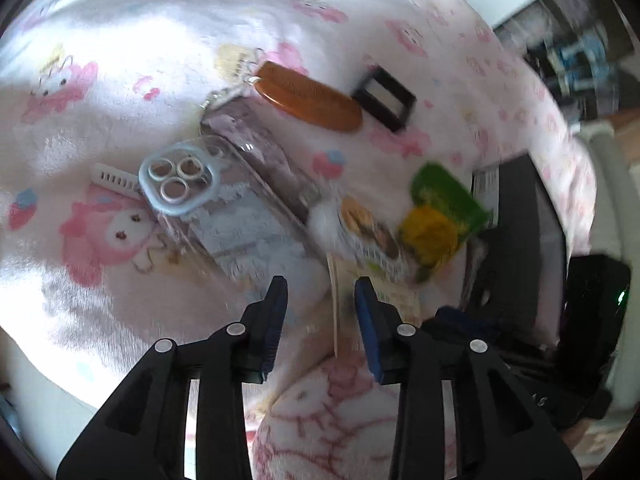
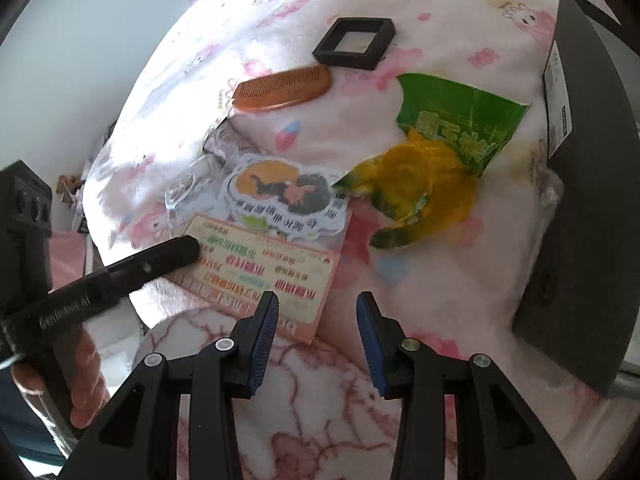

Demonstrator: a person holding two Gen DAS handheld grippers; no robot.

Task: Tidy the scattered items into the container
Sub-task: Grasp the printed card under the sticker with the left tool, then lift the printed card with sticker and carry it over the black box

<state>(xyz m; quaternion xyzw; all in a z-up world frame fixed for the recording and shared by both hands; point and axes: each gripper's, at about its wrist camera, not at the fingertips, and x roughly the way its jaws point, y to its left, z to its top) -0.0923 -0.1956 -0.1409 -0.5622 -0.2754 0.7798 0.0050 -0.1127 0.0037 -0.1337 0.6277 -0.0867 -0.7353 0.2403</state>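
Observation:
On the pink cartoon blanket lie a printed card [image 2: 272, 268], a cartoon sticker pack [image 2: 280, 192], a green and yellow wrapper [image 2: 440, 148], an orange comb [image 2: 284, 88], a black square frame [image 2: 354, 42] and a clear phone case [image 1: 180, 184] with a blue camera ring. The dark grey container [image 2: 580, 200] stands at the right. My left gripper [image 1: 322, 296] is open; the card's thin edge [image 1: 334, 312] stands in the gap, touching neither pad. One left finger [image 2: 168, 254] lies over the card's left end. My right gripper [image 2: 318, 312] is open and empty above the card's near corner.
A clear pinkish pouch with a chain [image 1: 256, 144] and a small white slotted piece [image 1: 116, 178] lie by the phone case. A fold of blanket [image 2: 300, 420] bulges under both grippers. A hand [image 2: 84, 380] holds the left gripper. A wall and clutter lie beyond the bed's far edge.

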